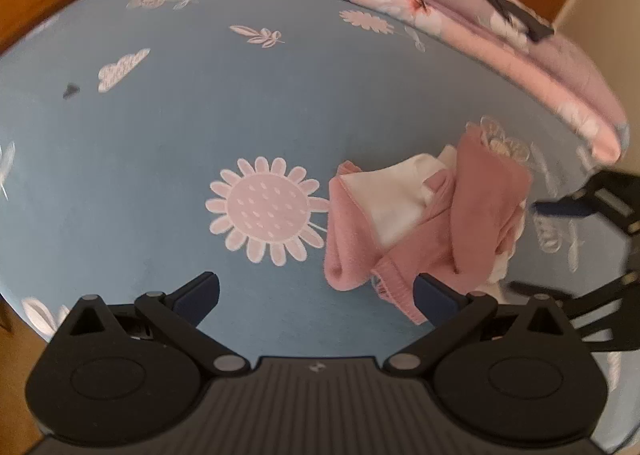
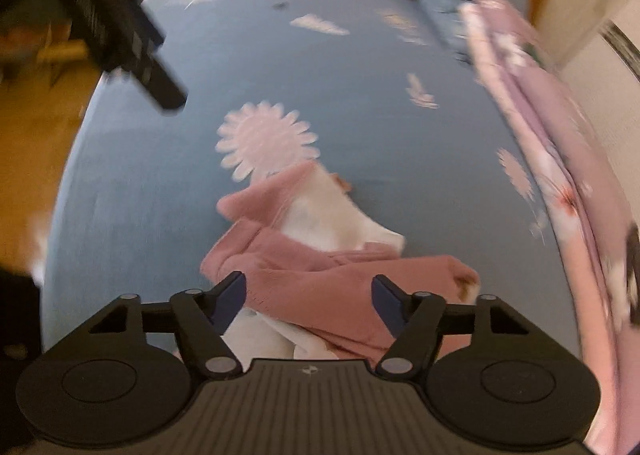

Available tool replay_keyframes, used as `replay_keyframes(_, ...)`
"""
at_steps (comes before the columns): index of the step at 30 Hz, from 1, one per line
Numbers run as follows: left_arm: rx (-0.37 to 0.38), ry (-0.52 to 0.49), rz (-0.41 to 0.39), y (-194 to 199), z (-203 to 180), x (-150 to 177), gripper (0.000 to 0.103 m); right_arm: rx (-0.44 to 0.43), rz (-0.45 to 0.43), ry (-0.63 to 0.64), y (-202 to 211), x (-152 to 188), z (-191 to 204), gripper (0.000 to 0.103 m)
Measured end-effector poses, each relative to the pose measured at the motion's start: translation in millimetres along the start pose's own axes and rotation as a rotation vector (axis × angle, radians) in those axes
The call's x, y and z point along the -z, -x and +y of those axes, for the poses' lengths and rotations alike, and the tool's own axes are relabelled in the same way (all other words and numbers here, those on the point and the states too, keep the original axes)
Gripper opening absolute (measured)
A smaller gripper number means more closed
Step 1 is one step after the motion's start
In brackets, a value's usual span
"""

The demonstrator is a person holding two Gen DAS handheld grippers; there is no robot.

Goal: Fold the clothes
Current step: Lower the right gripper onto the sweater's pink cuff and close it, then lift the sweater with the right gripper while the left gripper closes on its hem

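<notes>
My left gripper (image 1: 316,297) hangs over the blue flowered bedsheet (image 1: 248,103) with its fingers spread wide and nothing between them. The pink and white garment (image 1: 420,223) lies crumpled on the sheet just right of the big pink daisy print (image 1: 266,211), with my right fingertip close to its knitted hem. My right gripper (image 2: 308,295) is also spread apart, empty, right above the same garment (image 2: 320,271). Beyond the garment a pink quilt (image 1: 460,3) is bunched along the sheet's far edge.
</notes>
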State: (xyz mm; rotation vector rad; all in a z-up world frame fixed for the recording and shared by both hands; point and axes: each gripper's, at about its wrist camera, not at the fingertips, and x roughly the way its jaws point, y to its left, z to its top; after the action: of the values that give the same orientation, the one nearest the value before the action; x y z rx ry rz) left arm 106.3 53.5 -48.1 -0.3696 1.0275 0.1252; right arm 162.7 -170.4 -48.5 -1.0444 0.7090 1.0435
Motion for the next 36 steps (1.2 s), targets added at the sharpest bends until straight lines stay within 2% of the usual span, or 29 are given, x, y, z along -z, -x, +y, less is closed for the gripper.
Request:
replay_keyframes(6, -0.048, 0.021, 0.022, -5, 13, 11, 0.102, -0.027, 0.059, 0.313, -33, -2, 25, 0.07)
replay_keyframes(10, -0.06, 0.058, -0.002, 0, 24, 16, 0.102, -0.038, 0.096, 0.548, -48, 5, 45, 0.069)
replay_keyframes(13, -0.056, 0.103, -0.031, 5, 33, 21, 0.102, -0.03, 0.076, 0.667, -55, 9, 57, 0.067)
replay_keyframes(16, -0.066, 0.154, -0.072, 10, 43, 27, 0.102, -0.038, 0.066, 0.738, -61, 10, 66, 0.055)
replay_keyframes(18, -0.091, 0.16, -0.111, 12, 46, 32, 0.102, -0.019, 0.081, 0.786, -67, 11, 71, 0.041)
replay_keyframes(20, -0.116, 0.137, -0.139, 15, 46, 35, 0.102, 0.01, 0.087, 0.809, -69, 12, 74, 0.036)
replay_keyframes(22, -0.131, 0.097, -0.133, 16, 45, 36, 0.102, 0.005, 0.097, 0.756, -68, 6, 71, 0.032)
replay_keyframes(25, -0.153, 0.059, -0.078, 13, 43, 33, 0.102, -0.007, 0.116, 0.645, -65, -5, 62, 0.029)
replay_keyframes(28, -0.134, 0.062, -0.027, 9, 44, 30, 0.102, -0.036, 0.139, 0.493, -61, -21, 47, 0.027)
replay_keyframes(36, -0.095, 0.101, -0.038, 14, 42, 21, 0.102, -0.075, 0.144, 0.141, -39, -52, 4, 0.024)
